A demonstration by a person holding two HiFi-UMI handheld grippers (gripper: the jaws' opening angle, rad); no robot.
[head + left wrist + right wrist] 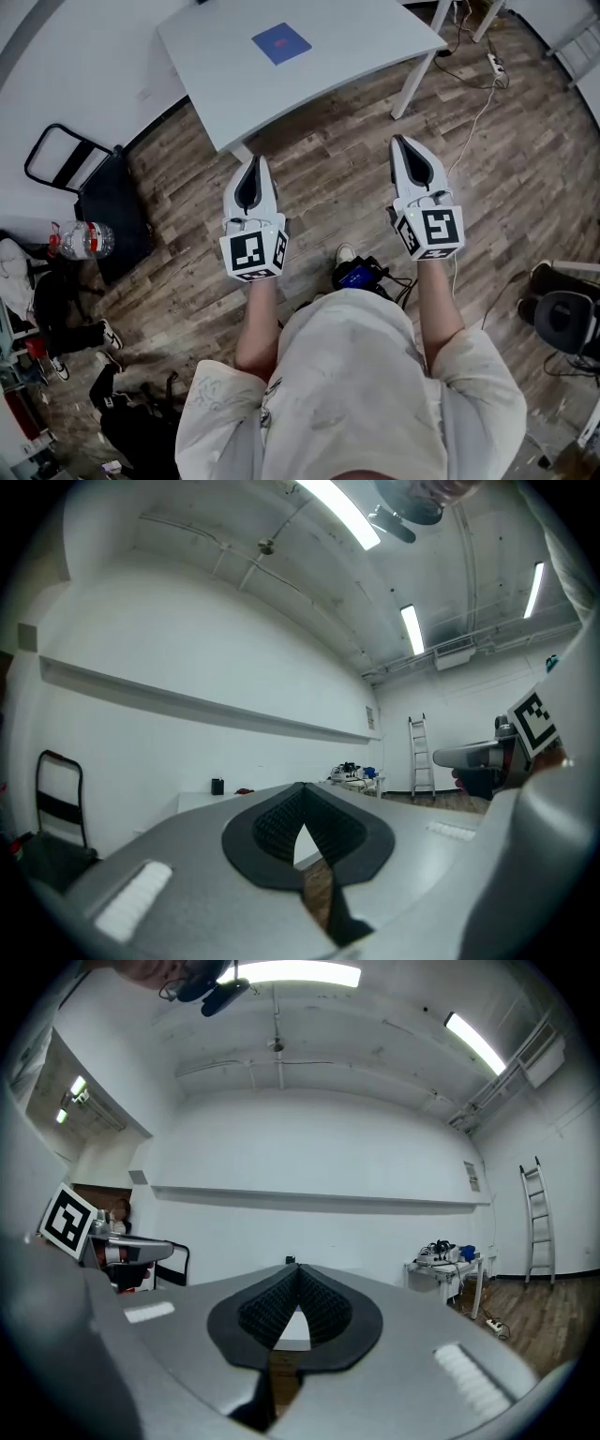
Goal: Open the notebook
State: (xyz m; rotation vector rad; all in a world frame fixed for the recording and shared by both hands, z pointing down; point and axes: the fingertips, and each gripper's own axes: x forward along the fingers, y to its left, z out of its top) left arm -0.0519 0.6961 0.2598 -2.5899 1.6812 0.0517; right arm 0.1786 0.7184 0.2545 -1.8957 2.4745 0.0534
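A blue notebook (281, 43) lies closed on the white table (375, 37) ahead of me, with a small red mark on its cover. Both grippers are held level over the wooden floor, short of the table's near edge and apart from the notebook. The left gripper (255, 161) is shut, its tips close to the table's near corner, and its dark pads meet with nothing between them (302, 787). The right gripper (400, 141) is shut and empty too (296, 1267), near the table's right leg. In the gripper views the notebook cannot be made out.
A black folding chair (66, 155), a dark bag (112, 211) and a water bottle (86, 239) stand at the left wall. A power strip with cable (494, 64) lies on the floor at right. An office chair base (567, 319) is at far right. A ladder (419, 757) leans on the far wall.
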